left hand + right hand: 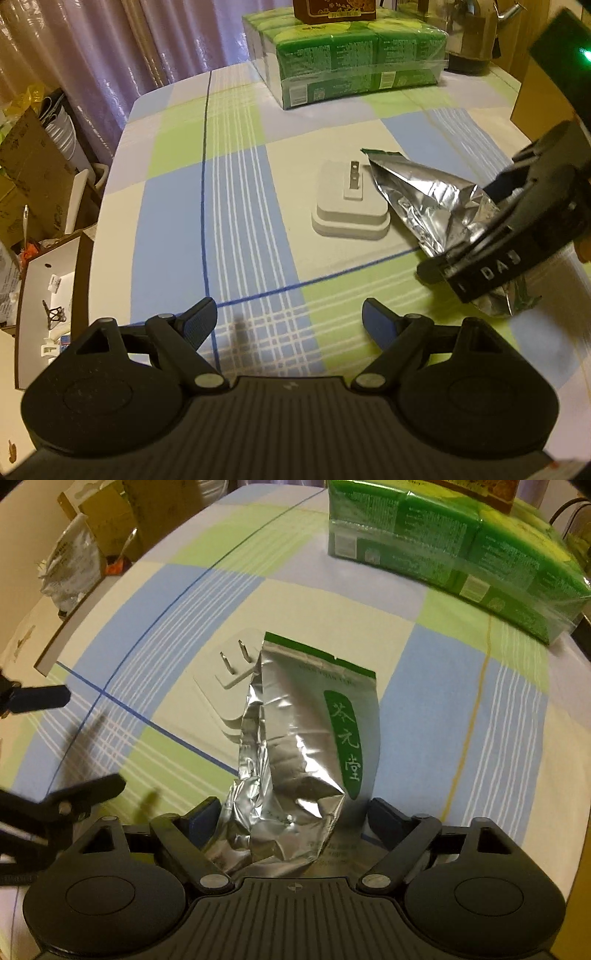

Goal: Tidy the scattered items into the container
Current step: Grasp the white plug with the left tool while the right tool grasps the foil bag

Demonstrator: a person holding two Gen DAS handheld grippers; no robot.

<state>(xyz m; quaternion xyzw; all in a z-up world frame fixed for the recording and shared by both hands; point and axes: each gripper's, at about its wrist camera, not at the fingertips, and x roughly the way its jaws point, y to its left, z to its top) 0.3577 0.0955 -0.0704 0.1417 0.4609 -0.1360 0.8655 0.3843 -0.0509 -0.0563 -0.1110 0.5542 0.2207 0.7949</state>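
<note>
Your right gripper (291,812) sits low over the bench (461,686), and the crumpled lower end of the silver foil tea pouch (303,738) lies between its two fingers. The fingers stand wide, one on each side of the foil; whether either pad is touching the pouch cannot be told, and nothing is pinched. The pouch has a green strip along its far edge and a green oval label with pale characters down one side. It lies on the checked blue, green and cream cloth, and its far corner overlaps the white plug adapter (225,686), whose two metal prongs stick up just left of the foil.

Your left gripper (290,317) hangs above the cloth nearer to you, released and empty, its blue-padded fingers spread well apart with only the tablecloth under them. From this side the plug adapter (351,210) is ahead and a little right, touching the tea pouch (424,199), and the right gripper (476,266) comes in from the right edge over the pouch's near end.

At the far end of the bench stands a wrapped multipack of green tissue packets (354,62), well apart from the pouch, with a brown box (334,9) on top. An open cardboard box (48,273) sits off the bench's left side.
</note>
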